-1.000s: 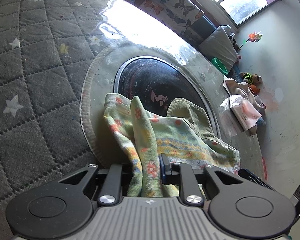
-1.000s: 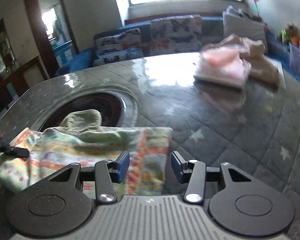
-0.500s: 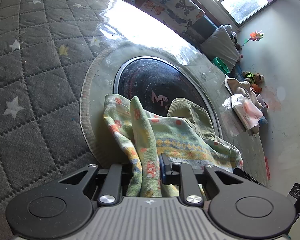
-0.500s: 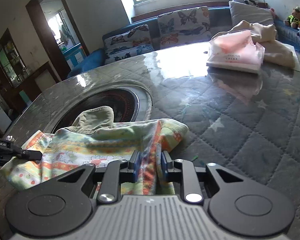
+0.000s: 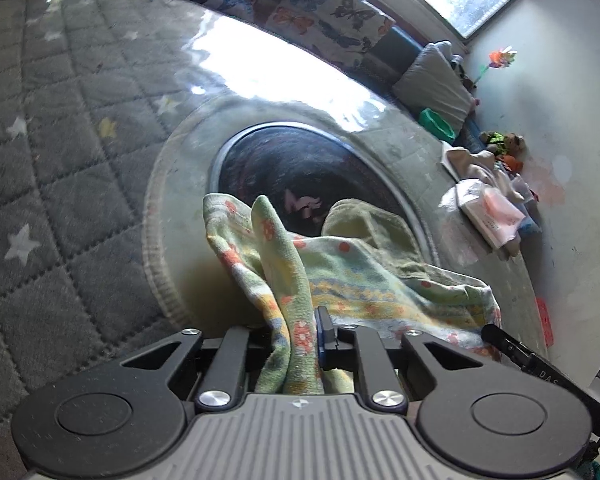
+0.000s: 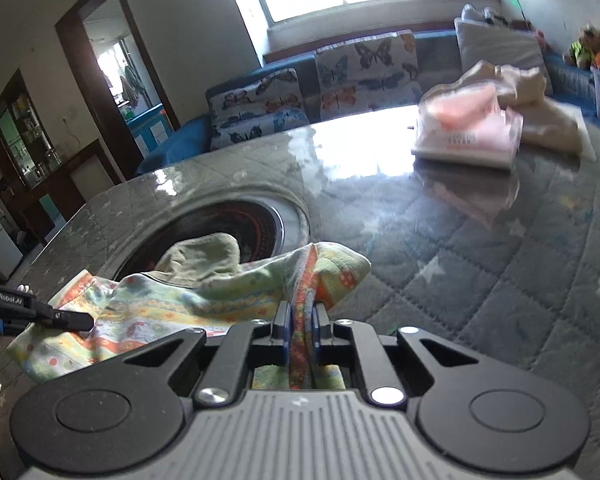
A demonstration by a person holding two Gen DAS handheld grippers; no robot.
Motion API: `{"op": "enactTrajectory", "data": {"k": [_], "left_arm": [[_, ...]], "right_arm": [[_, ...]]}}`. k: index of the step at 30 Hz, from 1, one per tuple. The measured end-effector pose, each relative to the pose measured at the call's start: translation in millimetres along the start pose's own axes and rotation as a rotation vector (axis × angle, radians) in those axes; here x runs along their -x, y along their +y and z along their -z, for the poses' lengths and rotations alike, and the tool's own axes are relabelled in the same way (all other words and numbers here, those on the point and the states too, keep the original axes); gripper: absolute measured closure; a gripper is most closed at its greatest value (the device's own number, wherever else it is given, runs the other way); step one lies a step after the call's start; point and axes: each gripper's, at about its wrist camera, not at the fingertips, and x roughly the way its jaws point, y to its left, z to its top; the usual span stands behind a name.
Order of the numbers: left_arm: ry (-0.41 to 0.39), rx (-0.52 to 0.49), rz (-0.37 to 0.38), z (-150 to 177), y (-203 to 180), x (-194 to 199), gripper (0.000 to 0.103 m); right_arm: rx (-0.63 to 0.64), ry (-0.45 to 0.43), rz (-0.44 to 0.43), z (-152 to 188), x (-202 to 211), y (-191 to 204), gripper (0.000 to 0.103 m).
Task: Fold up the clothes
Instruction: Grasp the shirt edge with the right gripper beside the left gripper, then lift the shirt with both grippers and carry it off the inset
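Note:
A pale green patterned garment (image 5: 352, 272) with orange flowers and an olive lining lies bunched on the table, partly over the round black hob (image 5: 300, 168). My left gripper (image 5: 300, 336) is shut on one bunched edge of it. My right gripper (image 6: 300, 320) is shut on the opposite edge, where an orange-striped hem (image 6: 306, 276) runs between the jaws. The garment (image 6: 172, 300) sags between the two grippers. The left gripper's finger (image 6: 48, 316) shows at the left of the right wrist view; the right gripper's finger (image 5: 512, 348) shows at the lower right of the left wrist view.
The table has a grey quilted star cover (image 5: 60, 152) under glossy plastic. A pink packaged stack (image 6: 468, 124) and beige folded clothes (image 6: 540, 100) lie at the far right. A butterfly-print sofa (image 6: 340, 80) stands behind the table.
My right gripper closed on the garment's edge and has lifted it, so the hem now stands up in a ridge. The left gripper kept its hold and barely moved.

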Motion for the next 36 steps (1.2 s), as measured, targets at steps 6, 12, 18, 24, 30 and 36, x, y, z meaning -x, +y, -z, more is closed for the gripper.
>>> {"op": "enactTrajectory", "data": {"k": [6, 12, 18, 24, 30, 36], "left_arm": [[0.002, -0.061, 0.032, -3.3, -24.2, -0.7, 0.089], [0.025, -0.124, 0.071, -1.2, -56.9, -11.9, 0.089], [0.03, -0.185, 0.104, -1.8, -96.4, -23.3, 0.089], [0.032, -0.235, 0.099, 1.4, -118.4, -32.0, 0.089], [0.042, -0.214, 0.069, 0.5, -104.2, -31.8, 0.089], [0.058, -0.192, 0.049, 1.3, -94.2, -38.3, 0.089]], "right_arm": [[0.024, -0.041, 0.026, -5.0, 20.3, 0.8, 0.094], [0.023, -0.076, 0.081, -7.5, 44.4, -13.1, 0.097], [0.008, -0.117, 0.157, -9.0, 75.3, -36.5, 0.103], [-0.039, -0.08, 0.188, -6.8, 86.9, -64.8, 0.103], [-0.182, -0.031, 0.116, 14.4, 67.4, -92.5, 0.083], [-0.25, -0.034, 0.053, 19.8, 52.5, -98.0, 0.064]]}}
